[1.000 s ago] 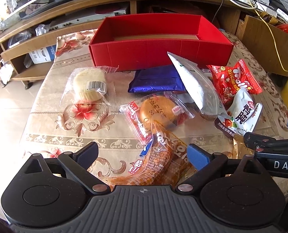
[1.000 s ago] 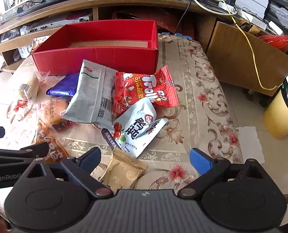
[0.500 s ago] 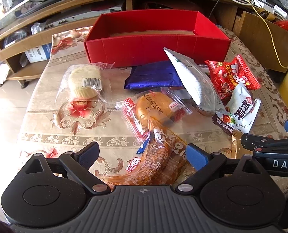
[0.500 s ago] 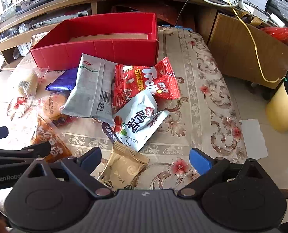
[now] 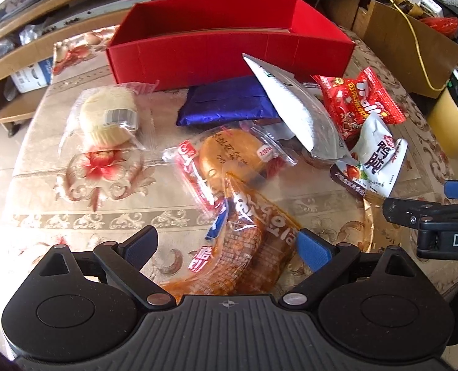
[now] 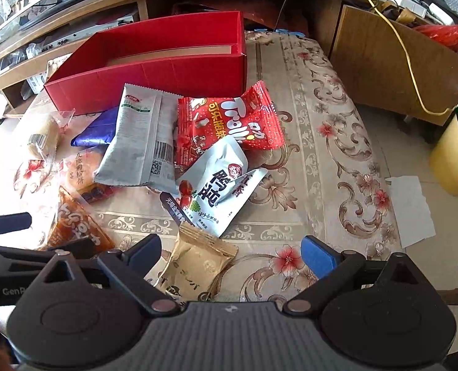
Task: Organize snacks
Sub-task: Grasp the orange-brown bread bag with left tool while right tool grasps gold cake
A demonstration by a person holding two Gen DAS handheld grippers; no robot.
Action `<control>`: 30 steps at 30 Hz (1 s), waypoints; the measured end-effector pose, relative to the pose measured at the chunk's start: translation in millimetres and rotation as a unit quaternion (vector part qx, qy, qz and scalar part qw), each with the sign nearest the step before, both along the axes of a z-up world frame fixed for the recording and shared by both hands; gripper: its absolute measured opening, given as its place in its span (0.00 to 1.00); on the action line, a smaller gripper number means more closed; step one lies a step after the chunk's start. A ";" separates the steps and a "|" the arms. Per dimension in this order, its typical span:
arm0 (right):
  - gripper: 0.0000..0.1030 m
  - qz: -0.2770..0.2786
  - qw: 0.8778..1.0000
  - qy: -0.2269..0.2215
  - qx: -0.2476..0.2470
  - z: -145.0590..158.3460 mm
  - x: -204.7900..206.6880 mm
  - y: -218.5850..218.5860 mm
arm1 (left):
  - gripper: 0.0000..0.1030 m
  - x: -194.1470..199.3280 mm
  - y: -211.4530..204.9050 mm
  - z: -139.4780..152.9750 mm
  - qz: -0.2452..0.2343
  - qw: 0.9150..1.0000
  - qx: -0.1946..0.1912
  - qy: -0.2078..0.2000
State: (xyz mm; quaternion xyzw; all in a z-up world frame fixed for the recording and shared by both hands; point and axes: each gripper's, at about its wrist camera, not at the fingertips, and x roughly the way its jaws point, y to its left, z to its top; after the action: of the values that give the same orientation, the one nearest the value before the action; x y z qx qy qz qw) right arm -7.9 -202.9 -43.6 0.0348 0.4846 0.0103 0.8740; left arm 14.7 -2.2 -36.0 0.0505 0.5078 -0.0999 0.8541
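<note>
An empty red box [image 5: 229, 52] [image 6: 154, 71] stands at the back of the table. Snack packets lie in front of it: a pale cake [image 5: 108, 117], a blue pack [image 5: 225, 105], an orange bun [image 5: 235, 154], a grey pouch [image 5: 300, 114] [image 6: 142, 142], a red Trolli bag [image 6: 229, 123], a white pouch [image 6: 219, 185]. My left gripper [image 5: 227, 245] is open over an orange-brown meat packet [image 5: 247, 247]. My right gripper [image 6: 232, 255] is open over a tan packet [image 6: 198, 266].
The table has a floral beige cloth [image 6: 315, 142]. A wooden TV stand [image 5: 74, 9] runs behind the box. A brown cardboard box [image 6: 392, 68] and a yellow bin [image 6: 454, 151] stand on the floor to the right.
Both grippers have moved forward and lower toward the snacks. The packets look larger and nearer. Both stay open and nothing has been taken hold of.
</note>
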 end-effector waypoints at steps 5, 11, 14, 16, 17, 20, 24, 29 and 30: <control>0.92 -0.004 1.000 0.006 0.013 -0.7 1.8 -5.1 | 0.95 -1.1 -9.8 -10.2 -0.030 0.999 0.016 0.014; 0.92 -0.017 0.999 0.011 0.031 -0.5 3.6 -13.1 | 0.97 -2.6 -14.5 -14.9 -0.037 0.999 0.033 0.010; 0.92 -0.027 0.999 0.016 0.035 -1.2 3.0 -18.2 | 0.96 -4.7 -13.3 -14.7 -0.037 0.999 0.031 0.008; 0.92 -0.031 0.999 0.020 0.040 -1.7 1.8 -19.6 | 0.93 -5.9 -11.6 -13.2 -0.033 0.999 0.030 0.009; 0.92 -0.031 0.998 0.021 0.040 -2.1 1.2 -19.3 | 0.89 -6.5 -11.4 -12.0 -0.030 0.999 0.030 0.008; 0.82 -0.023 0.999 0.026 0.037 -4.1 1.6 -12.9 | 0.78 -8.2 -4.8 -7.1 -0.015 1.000 0.021 0.006; 0.69 -0.012 0.998 0.054 0.037 -13.8 6.8 -0.2 | 0.73 -8.6 5.7 -2.2 0.002 1.000 -0.009 0.011; 0.67 -0.008 0.998 0.066 0.022 -24.5 11.6 18.0 | 0.72 -11.5 5.7 -2.1 -0.001 1.000 -0.015 0.013; 0.66 -0.005 0.998 0.063 0.009 -25.1 12.2 23.3 | 0.73 -11.6 4.8 -2.4 -0.002 1.000 -0.012 0.012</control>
State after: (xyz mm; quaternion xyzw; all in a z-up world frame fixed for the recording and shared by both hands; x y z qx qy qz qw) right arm 4.3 -179.6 -68.7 0.0458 0.5388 0.0086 0.8412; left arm 3.0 2.6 -38.3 0.0399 0.5168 -0.1085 0.8483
